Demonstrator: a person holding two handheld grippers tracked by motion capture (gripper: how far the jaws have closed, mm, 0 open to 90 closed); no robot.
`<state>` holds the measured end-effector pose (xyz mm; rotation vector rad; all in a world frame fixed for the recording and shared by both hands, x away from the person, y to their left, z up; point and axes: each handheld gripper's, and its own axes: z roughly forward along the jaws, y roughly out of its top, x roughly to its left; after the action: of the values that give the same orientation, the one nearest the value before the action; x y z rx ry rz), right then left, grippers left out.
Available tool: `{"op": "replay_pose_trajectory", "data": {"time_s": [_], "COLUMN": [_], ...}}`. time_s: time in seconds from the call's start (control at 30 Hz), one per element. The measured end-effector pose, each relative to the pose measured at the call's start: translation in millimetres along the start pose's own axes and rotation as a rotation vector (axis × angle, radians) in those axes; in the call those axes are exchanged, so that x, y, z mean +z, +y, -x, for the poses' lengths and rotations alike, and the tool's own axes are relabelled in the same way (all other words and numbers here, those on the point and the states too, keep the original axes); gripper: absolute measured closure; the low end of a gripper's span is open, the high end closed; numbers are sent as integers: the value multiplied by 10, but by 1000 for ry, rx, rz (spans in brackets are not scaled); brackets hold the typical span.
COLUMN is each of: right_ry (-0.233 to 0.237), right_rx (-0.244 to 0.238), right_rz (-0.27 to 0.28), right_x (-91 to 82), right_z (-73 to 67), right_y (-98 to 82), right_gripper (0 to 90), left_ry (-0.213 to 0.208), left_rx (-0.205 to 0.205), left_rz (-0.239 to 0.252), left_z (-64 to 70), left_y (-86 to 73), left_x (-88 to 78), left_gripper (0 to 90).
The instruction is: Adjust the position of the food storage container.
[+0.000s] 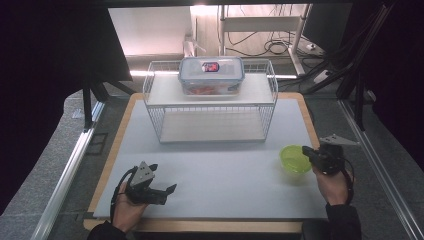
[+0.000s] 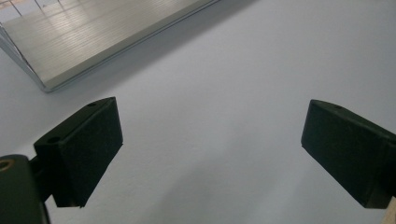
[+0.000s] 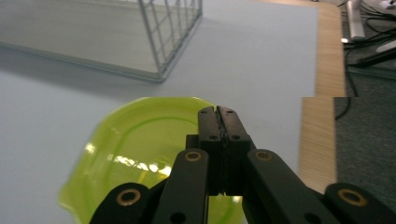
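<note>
The right gripper [image 3: 220, 114] has its jaws clamped tight on the rim of the green bowl [image 3: 140, 149] — the thin edge sits pinched between the two black pads. In the high view the right gripper [image 1: 309, 152] is at the right side of the table [image 1: 220, 175], held in the person's right hand [image 1: 334, 186], and the green bowl [image 1: 294, 158] is just at the tip of the jaws, near the right edge of the grey mat. The bowl is see-through and looks empty.

The left gripper [image 2: 210, 154] has its jaws wide apart, with nothing between them — just bare table under them. In the high view the left gripper [image 1: 160, 187] is at the front left of the table, held in the left hand [image 1: 127, 212], well apart from the bowl.

Behind both grippers, in the middle of the table, stands a white wire rack [image 1: 210, 102] with two shelves. On its top shelf is a clear box [image 1: 211, 75] with a blue-edged lid. Something red shows through the box wall, but I cannot tell what it is.
</note>
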<state>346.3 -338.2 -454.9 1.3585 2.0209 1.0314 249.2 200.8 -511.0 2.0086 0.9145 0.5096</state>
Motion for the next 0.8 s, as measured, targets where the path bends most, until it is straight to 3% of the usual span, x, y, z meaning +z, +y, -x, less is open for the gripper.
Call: {"op": "replay_pose_trajectory", "data": {"time_s": [0.17, 0.5, 0.8], "right_ry": [-49, -96, -59], "right_rx": [-1, -11, 31], "right_rz": [-14, -64, -99], "right_x": [-16, 36, 71], "right_z": [132, 204, 239], "right_y": [-43, -114, -166], "right_gripper": [900, 900, 900], "left_ry": [-1, -2, -4], "left_rx": [2, 9, 18], "left_rz": [-6, -19, -30], "left_z": [-2, 12, 24], "left_y": [-3, -5, -5], "left_x": [7, 24, 39], "left_gripper": [52, 52, 53]}}
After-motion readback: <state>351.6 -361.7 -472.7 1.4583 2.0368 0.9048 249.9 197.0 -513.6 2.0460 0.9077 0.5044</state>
